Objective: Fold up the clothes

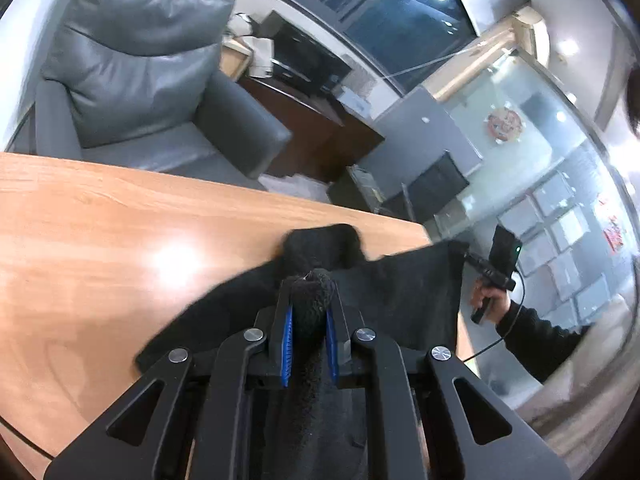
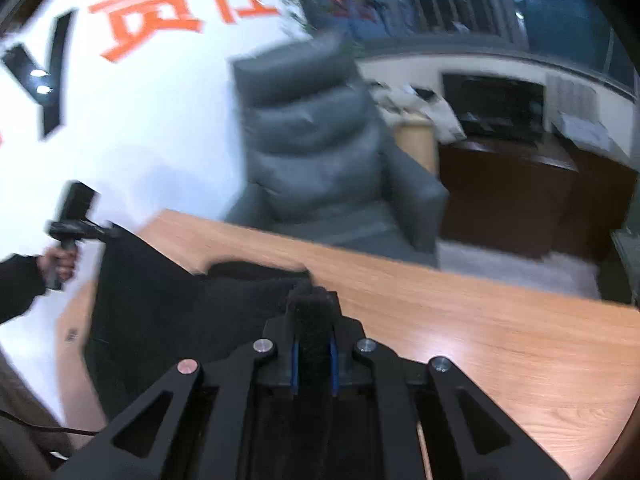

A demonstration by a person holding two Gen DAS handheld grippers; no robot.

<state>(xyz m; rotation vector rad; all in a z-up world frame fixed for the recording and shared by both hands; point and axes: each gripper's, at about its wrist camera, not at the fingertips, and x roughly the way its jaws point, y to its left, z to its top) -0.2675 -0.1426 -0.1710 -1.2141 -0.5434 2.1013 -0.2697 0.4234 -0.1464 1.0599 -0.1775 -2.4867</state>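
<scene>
A grey leather armchair (image 1: 152,80) stands just behind the wooden counter (image 1: 100,220). Right of the armchair sits a dark desk (image 2: 508,176) with a monitor (image 2: 494,106), under dark windows (image 1: 408,12). Left of it, a white wall (image 2: 152,120) bears orange lettering (image 2: 180,0).

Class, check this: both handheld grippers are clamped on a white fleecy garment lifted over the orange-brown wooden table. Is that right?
One detail is wrong: the fleecy garment is black, not white, as the left wrist view shows. The left gripper and right gripper do clamp it over the orange-brown wooden table.
</scene>
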